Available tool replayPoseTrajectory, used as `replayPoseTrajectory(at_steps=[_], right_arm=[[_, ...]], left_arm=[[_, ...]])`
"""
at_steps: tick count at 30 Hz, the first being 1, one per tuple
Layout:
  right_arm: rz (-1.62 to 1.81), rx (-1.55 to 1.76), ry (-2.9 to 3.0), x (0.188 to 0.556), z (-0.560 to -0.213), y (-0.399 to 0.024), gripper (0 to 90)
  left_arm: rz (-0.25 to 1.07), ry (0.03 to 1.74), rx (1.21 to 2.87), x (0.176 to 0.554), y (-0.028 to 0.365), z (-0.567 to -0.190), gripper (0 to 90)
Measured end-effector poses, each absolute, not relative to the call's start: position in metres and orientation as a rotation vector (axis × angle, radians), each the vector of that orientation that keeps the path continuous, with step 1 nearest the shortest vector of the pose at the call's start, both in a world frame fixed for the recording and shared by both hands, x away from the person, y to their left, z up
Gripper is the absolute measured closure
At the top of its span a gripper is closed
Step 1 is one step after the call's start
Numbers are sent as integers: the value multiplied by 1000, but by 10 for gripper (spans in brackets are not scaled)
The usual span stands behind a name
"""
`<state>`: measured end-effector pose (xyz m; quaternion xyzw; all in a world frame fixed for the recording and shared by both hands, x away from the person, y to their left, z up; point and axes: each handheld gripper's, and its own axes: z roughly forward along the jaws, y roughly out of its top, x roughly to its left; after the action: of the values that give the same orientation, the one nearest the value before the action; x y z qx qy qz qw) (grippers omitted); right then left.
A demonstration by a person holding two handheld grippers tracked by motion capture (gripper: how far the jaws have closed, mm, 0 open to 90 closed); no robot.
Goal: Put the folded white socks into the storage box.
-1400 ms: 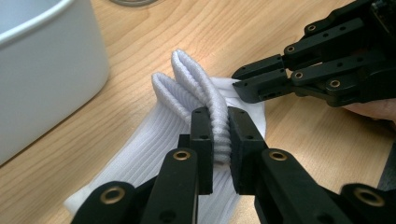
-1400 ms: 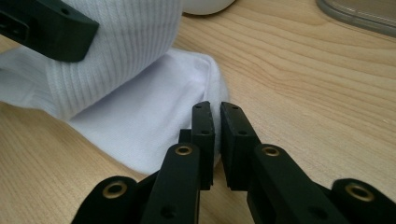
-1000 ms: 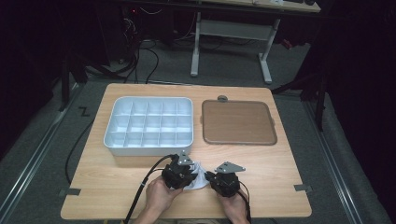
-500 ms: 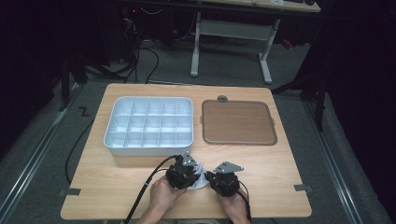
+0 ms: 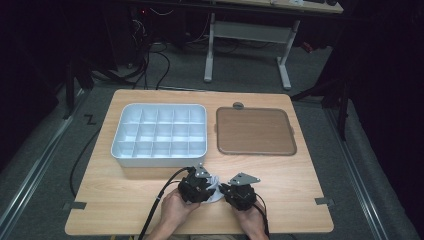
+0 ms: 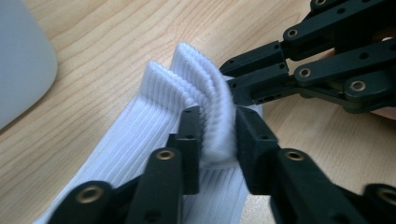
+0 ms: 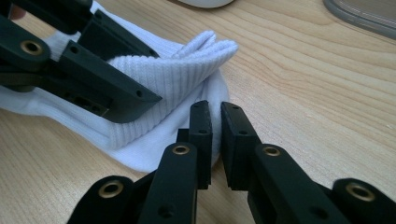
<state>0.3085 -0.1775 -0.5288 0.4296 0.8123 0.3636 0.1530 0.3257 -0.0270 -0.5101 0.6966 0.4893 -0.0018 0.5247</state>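
- Left gripper first: its two black jaws straddle a raised fold of the white ribbed sock, and they have just been easing apart; the fold sits between the pads, though whether they press on it cannot be told.
- In the right gripper view, that same left gripper lies across the sock from the left, jaws over the ribbed cuff.
- Right gripper: jaws clenched almost together with a thin slit between them, tips right at the sock's edge; whether any cloth is pinched there cannot be told.
- From the high view, both hands sit at the near edge of the pale wooden table, the left gripper and right gripper close together over the sock.
- Beyond them, a white plastic tray with many compartments sits beside a flat brown rectangular lid, both well apart from the sock.
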Motion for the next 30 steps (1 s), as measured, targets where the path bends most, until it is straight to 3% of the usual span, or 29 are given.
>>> replayPoseTrajectory(at_steps=[9, 21, 30], right_arm=[[1092, 1254, 2318, 308, -524, -183, 739], [1126, 1163, 2295, 303, -492, -183, 742], [1111, 1095, 2365, 302, -491, -158, 718]], left_arm=[[-3, 1149, 1538, 317, 3, -489, 520], [87, 1248, 1388, 319, 71, -489, 494], [93, 1280, 1365, 311, 78, -516, 486]])
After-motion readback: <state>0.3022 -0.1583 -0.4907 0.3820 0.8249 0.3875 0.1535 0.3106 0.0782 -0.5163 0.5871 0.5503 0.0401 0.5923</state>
